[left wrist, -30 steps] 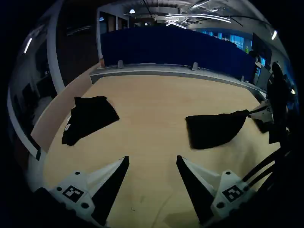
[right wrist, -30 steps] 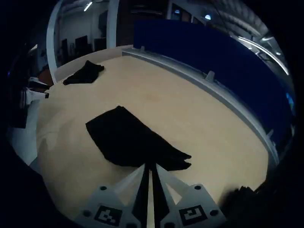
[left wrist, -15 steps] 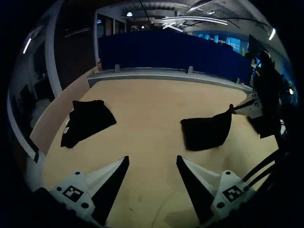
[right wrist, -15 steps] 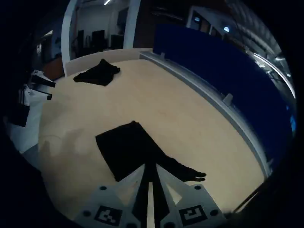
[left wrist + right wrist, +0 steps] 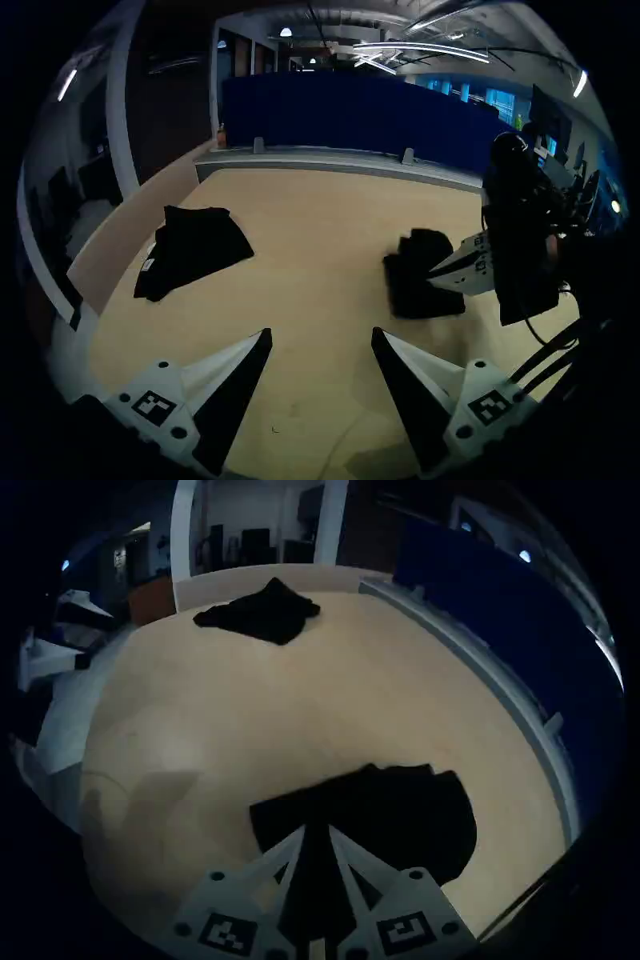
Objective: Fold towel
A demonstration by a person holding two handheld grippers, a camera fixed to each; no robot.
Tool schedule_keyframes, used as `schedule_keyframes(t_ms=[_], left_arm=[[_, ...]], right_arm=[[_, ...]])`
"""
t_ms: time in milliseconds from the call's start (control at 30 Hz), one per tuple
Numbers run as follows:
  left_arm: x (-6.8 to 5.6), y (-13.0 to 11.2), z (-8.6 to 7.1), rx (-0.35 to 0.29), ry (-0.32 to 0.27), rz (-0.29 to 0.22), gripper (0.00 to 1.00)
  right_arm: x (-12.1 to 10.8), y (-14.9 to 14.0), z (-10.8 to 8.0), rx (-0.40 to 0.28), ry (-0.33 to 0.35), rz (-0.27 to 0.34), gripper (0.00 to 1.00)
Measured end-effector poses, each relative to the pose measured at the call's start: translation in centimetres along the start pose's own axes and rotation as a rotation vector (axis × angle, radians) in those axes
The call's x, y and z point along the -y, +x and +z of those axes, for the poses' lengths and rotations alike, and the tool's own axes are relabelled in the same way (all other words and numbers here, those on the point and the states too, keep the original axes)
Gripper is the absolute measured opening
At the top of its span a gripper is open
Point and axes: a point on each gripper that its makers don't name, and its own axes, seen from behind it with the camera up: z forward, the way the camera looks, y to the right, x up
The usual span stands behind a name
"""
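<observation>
One black towel [image 5: 412, 276] bunched on bench [image 5: 320, 208], pinched by right tool [image 5: 438, 274].
Towel lies partly doubled over, right of bench centre in left gripper view; right tool's fingers closed tight w/ black fabric btwn them. Left tool [image 5: 320, 340] spread wide, holding nothing, well apart from towel. Second dark cloth [image 5: 192, 248] far left, its white tag [image 5: 148, 264] too small to read. Blue partition [image 5: 360, 112] behind bench.

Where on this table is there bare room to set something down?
Free: the wide middle of the table between the spare towel and the gripped towel, and the far strip along the grey rail. Crowded: around the right gripper.
</observation>
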Motion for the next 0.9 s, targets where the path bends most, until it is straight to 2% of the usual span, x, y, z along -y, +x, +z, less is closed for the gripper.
schedule_keyframes(t_ms=[100, 200, 400, 500, 567, 733, 767, 900], left_arm=[[0.1, -0.1, -0.2, 0.000, 0.004, -0.004, 0.92], [0.2, -0.1, -0.3, -0.001, 0.004, -0.008, 0.92], [0.4, -0.2, -0.1, 0.003, 0.007, -0.011, 0.92], [0.5, -0.2, 0.0, 0.005, 0.008, -0.008, 0.92], [0.5, -0.2, 0.1, 0.005, 0.010, -0.004, 0.92], [0.5, 0.0, 0.0, 0.005, 0.013, -0.006, 0.92], [0.5, 0.1, 0.0, 0.004, 0.013, -0.009, 0.92], [0.3, 0.2, -0.2, -0.001, 0.010, -0.017, 0.92]], right_arm=[[1.0, -0.8, 1.3, 0.020, 0.023, 0.009, 0.05], [1.2, -1.0, 1.7, 0.022, 0.025, 0.024, 0.06], [0.9, -0.7, 1.1, 0.003, 0.025, 0.044, 0.15], [0.8, -0.4, 0.4, -0.009, 0.029, 0.055, 0.28], [0.6, -0.4, 0.0, -0.017, 0.028, 0.068, 0.44], [-0.1, -0.8, -1.2, -0.020, 0.003, 0.108, 0.71], [-0.4, -1.0, -1.5, -0.020, -0.007, 0.116, 0.75], [-1.2, -2.0, -2.6, -0.018, -0.043, 0.150, 0.76]])
